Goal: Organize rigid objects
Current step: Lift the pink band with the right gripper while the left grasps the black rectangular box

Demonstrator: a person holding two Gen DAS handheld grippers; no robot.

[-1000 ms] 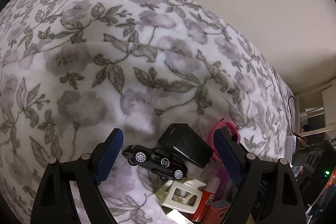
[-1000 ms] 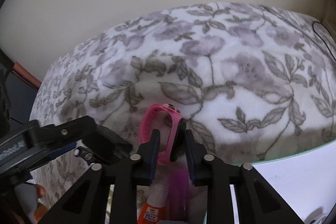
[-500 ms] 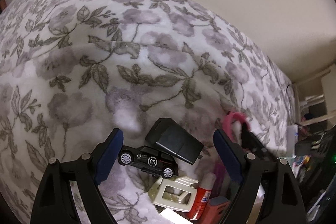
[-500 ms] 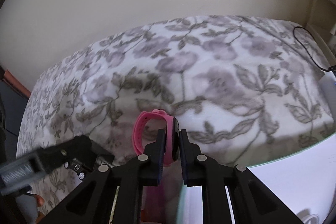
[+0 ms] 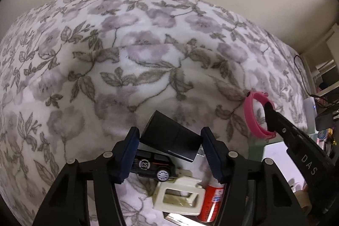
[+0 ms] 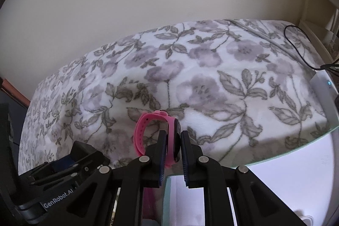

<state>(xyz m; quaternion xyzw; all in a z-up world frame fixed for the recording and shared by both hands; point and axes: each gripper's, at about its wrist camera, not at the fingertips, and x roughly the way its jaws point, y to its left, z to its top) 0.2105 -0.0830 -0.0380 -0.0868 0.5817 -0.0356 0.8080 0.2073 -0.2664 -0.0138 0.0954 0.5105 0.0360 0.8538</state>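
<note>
My right gripper (image 6: 172,141) is shut on a pink wristband watch (image 6: 148,132) and holds it in the air over the floral bed; the watch (image 5: 257,115) and the right gripper's fingers (image 5: 273,118) also show at the right of the left wrist view. My left gripper (image 5: 169,154) has its jaws on both sides of a black box (image 5: 169,141), touching or nearly touching it. A black toy car (image 5: 152,166) lies under the box. A cream plastic frame (image 5: 180,196) and a red glue bottle (image 5: 211,198) lie below.
A floral blanket (image 5: 137,56) covers the bed up to a beige wall. A glass-topped white surface (image 6: 275,183) lies at the lower right. A black cable (image 6: 296,50) and a white device (image 6: 324,88) sit at the bed's right edge.
My left gripper has narrowed from wide open onto the black box. My right gripper has lifted the pink watch up and to the right, away from the pile.
</note>
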